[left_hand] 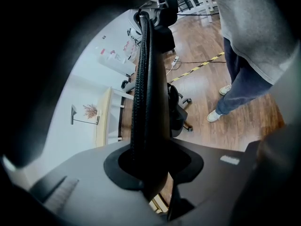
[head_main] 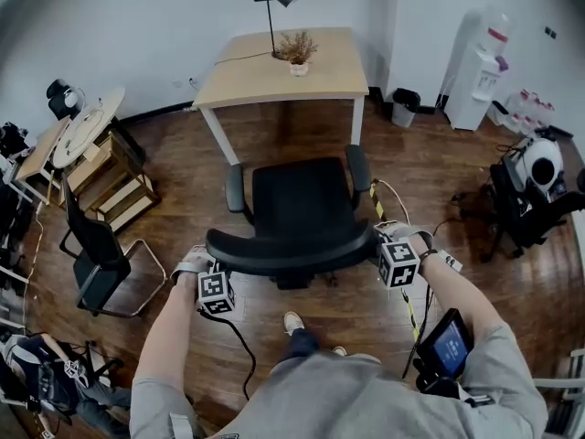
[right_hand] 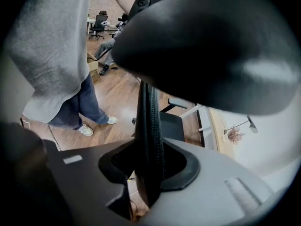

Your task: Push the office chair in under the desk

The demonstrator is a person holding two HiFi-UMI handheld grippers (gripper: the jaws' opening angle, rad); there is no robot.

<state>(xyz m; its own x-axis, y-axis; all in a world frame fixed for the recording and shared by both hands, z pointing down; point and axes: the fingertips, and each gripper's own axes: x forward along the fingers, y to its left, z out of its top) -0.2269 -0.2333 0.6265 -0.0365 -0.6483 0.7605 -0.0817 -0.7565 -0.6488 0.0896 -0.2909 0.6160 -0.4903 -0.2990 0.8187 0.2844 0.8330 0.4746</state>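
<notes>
Behind the office chair [head_main: 302,199], left gripper [head_main: 205,268] and right gripper [head_main: 384,245] jaws clamp its backrest [head_main: 292,251]; base mostly hidden.

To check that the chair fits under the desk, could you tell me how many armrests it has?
2: the left armrest and the right armrest, either side of the office chair; none seems hidden.

right claw [right_hand: 149,173] — clamped on chair backrest [right_hand: 149,121] | desk [right_hand: 214,126] — beyond, right
</notes>
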